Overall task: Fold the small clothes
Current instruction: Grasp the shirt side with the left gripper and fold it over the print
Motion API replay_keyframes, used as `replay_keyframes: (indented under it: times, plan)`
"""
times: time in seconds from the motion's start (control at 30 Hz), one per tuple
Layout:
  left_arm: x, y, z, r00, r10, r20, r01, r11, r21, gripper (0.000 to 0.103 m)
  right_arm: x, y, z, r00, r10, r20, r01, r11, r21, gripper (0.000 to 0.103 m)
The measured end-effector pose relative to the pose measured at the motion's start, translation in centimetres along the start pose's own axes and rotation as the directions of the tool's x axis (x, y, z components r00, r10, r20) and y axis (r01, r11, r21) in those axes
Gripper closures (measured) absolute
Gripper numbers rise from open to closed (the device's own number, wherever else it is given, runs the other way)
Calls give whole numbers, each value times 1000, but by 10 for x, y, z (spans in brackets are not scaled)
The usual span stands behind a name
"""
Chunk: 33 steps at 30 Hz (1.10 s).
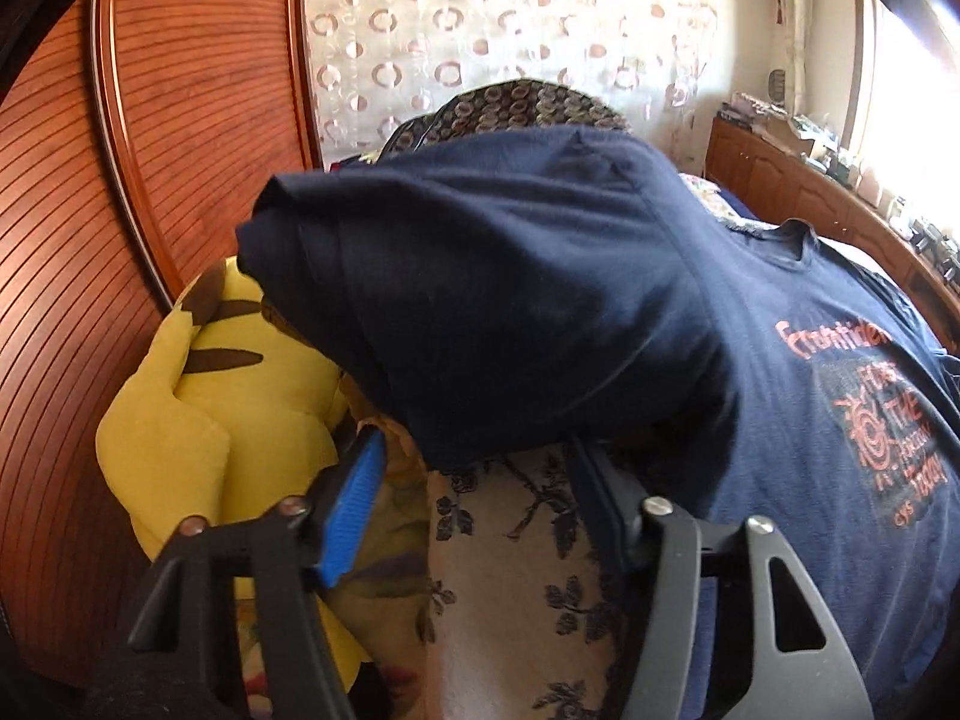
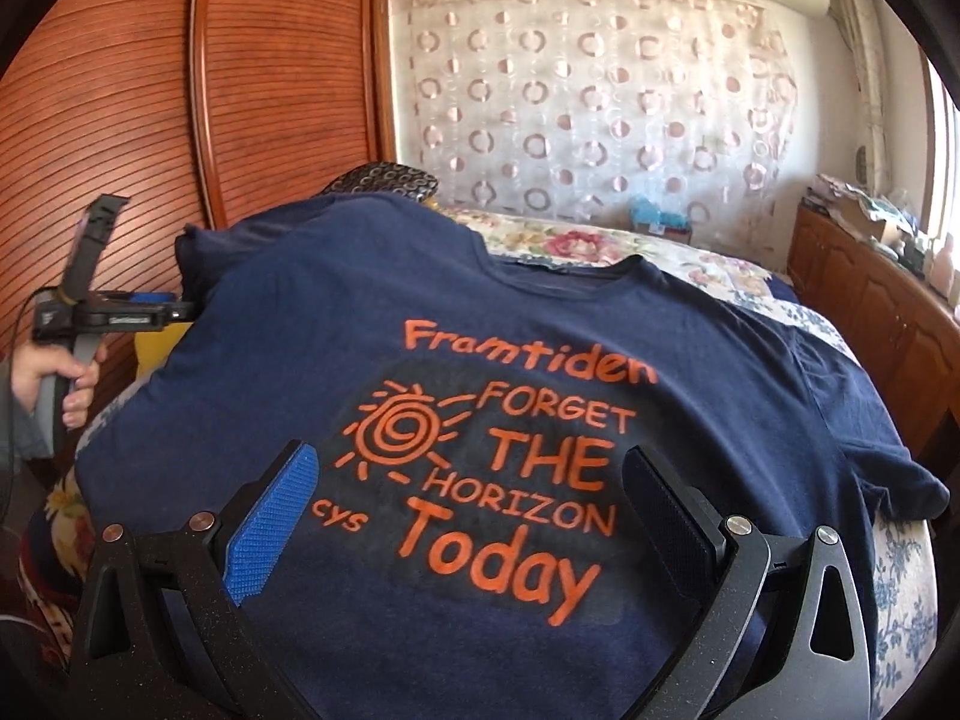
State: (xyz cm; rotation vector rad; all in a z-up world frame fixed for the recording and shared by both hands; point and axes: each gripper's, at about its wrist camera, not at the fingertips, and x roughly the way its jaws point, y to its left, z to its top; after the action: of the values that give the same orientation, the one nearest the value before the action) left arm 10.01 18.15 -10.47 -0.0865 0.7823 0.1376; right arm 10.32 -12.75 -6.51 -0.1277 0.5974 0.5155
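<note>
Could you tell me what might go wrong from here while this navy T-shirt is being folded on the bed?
1. The left gripper stands at the sleeve with its pads not visibly pressing cloth; closing now may catch only an edge, which could slip.
2. The yellow plush toy lies right beside that sleeve and could get pinched or dragged.
3. The right gripper hovers open over the navy T-shirt print; lowering it could wrinkle the flat front.
</note>
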Motion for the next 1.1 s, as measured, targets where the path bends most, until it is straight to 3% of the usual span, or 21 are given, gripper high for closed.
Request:
replay_keyframes:
  times: [0.23,0.37,0.47,0.63,0.83,1.1]
  plan:
    - [4,6,-6,1000,-20,-13,20,1000,4,84,15,16,18,998,55,-17,-56,997,-59,0]
    - [2,3,-7,1000,-5,-13,6,999,44,91,27,30,36,997,76,-12,-76,993,-91,0]
    - [-8,1,-5,1000,-1,13,0,999,52,103,31,41,42,996,90,-9,-90,990,-105,0]
    - [-40,1,4,994,-10,110,6,999,40,103,30,47,39,995,101,-13,-102,987,-121,0]
    - [-74,-23,30,979,-28,200,7,994,108,103,30,39,35,995,98,-17,-99,991,-88,0]
    - [-88,-86,76,967,-101,235,43,970,240,103,24,18,34,998,62,-10,-62,996,-57,0]
